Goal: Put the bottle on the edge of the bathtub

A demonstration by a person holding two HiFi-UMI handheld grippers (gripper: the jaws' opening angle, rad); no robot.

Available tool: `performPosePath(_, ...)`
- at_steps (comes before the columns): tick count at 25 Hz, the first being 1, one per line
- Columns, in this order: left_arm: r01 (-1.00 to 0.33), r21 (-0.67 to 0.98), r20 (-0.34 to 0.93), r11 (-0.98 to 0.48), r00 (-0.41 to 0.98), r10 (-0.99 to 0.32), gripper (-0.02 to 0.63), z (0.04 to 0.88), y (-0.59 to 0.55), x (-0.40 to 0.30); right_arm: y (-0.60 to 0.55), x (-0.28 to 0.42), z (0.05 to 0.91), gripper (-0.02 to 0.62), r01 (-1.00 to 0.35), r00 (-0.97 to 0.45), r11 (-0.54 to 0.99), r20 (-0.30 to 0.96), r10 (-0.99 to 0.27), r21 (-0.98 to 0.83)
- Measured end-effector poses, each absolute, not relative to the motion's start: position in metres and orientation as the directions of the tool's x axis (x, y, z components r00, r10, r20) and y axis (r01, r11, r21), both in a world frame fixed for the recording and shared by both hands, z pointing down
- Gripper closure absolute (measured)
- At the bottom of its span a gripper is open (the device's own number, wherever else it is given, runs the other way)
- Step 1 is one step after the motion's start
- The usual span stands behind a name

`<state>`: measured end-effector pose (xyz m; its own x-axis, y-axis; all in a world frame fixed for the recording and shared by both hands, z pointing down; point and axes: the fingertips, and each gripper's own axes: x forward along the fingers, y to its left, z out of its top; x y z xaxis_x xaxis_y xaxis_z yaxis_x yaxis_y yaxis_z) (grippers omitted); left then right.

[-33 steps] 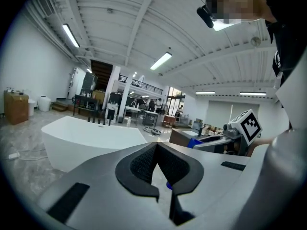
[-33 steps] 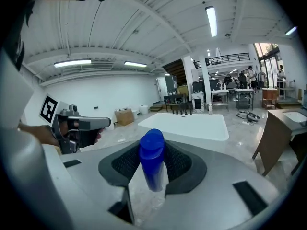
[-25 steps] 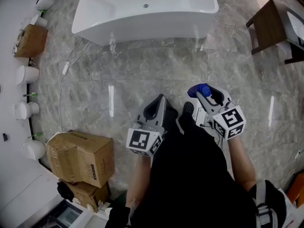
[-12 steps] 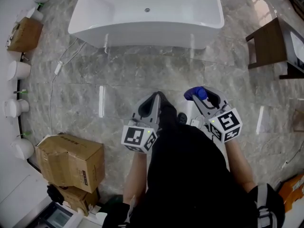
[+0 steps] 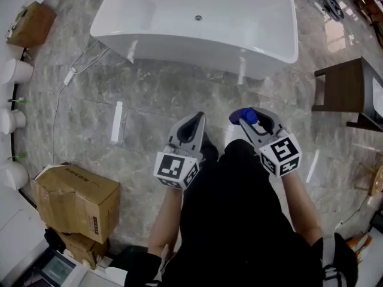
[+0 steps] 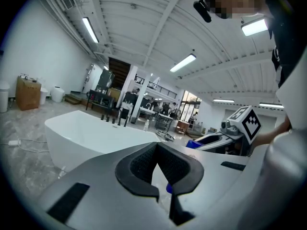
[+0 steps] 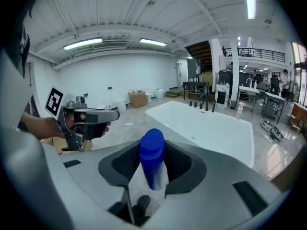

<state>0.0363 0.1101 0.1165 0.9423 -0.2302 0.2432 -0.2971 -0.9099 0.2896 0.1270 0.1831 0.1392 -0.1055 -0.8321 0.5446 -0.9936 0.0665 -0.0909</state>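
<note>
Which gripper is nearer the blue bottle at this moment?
Right. The right gripper is shut on the blue bottle; the left gripper, shut and empty, is alongside to its left, not touching it.

bottle (image 7: 152, 159): base hidden between jaws | bathtub (image 5: 179, 45): far rim cut off at top edge

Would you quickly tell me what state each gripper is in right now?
The left gripper is closed, with nothing between its jaws.
The right gripper is closed on the blue plastic bottle.
</note>
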Motion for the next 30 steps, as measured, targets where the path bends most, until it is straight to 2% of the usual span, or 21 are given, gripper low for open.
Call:
performPosePath(4,-0.335,0.296,0.261,-0.894,0.929,-0.262,0.597,0.125,0.087,0.026,0.142,0.12,0.158,0.449,-0.985,-0.173,0.151,0.592,-0.787,-0.088)
performPosePath(9,-0.45,0.339,0.307,-0.826,0.883,-0.355,0.597,0.159,0.06,0.029,0.095,0.125,0.198,0.449,-0.957,-0.27,0.27,0.671,-0.69,-0.108)
performPosePath(16,-0.619,0.354,0.364,-0.701,0.782,-0.506,0.597,0.215,0.005,0.047,0.019,0.143,0.264,0.449,-0.9,-0.399,0.4,0.694,-0.599,-0.173)
performPosePath(23,-0.7,0.365,0.353,-0.614,0.714,-0.605,0.597,0.271,-0.036,0.073,-0.045,0.161,0.366,0.449,-0.84,-0.447,0.518,0.743,-0.498,-0.158)
performPosePath(30,-0.734,0.4,0.392,-0.548,0.678,-0.621,0.597,0.362,-0.068,0.074,-0.092,0.164,0.493,0.449,-0.8,-0.432,0.585,0.802,-0.414,-0.129)
